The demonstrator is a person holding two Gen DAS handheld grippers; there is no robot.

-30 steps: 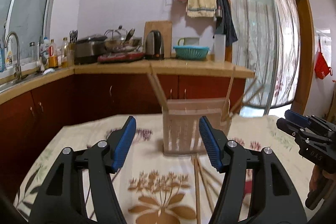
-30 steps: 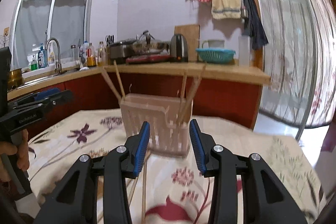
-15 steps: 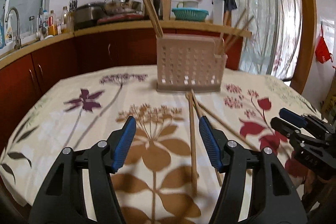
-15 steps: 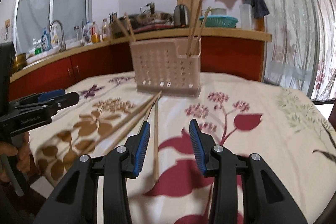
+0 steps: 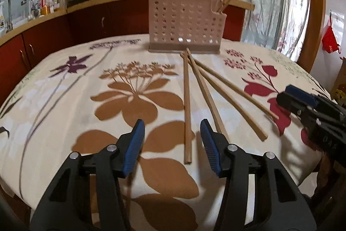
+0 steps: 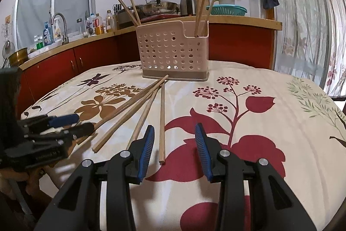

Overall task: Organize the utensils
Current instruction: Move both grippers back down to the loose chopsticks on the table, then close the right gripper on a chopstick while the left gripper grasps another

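A pink perforated utensil holder point(image 5: 186, 21) point(image 6: 173, 51) stands at the far side of the table with chopsticks upright in its two ends. Several wooden chopsticks fan out from its base across the cloth. My left gripper point(image 5: 171, 129) hovers low over the near end of the leftmost chopstick point(image 5: 186, 101). Its jaws are closing, with that end between the pads but untouched. My right gripper point(image 6: 174, 131) is open, and the rightmost chopstick point(image 6: 161, 114) ends between its fingers without touching them. Each gripper shows at the edge of the other's view.
The table point(image 5: 64, 101) has a floral cloth, and its front edge lies just below both grippers. Behind it runs a red-fronted kitchen counter point(image 6: 237, 20) with a kettle, pots, bottles and a sink. A curtained glass door is to the right.
Both grippers have sunk toward the table and tipped downward, so the loose chopsticks now lie right in front of the fingers. The left jaws stand narrower than before.
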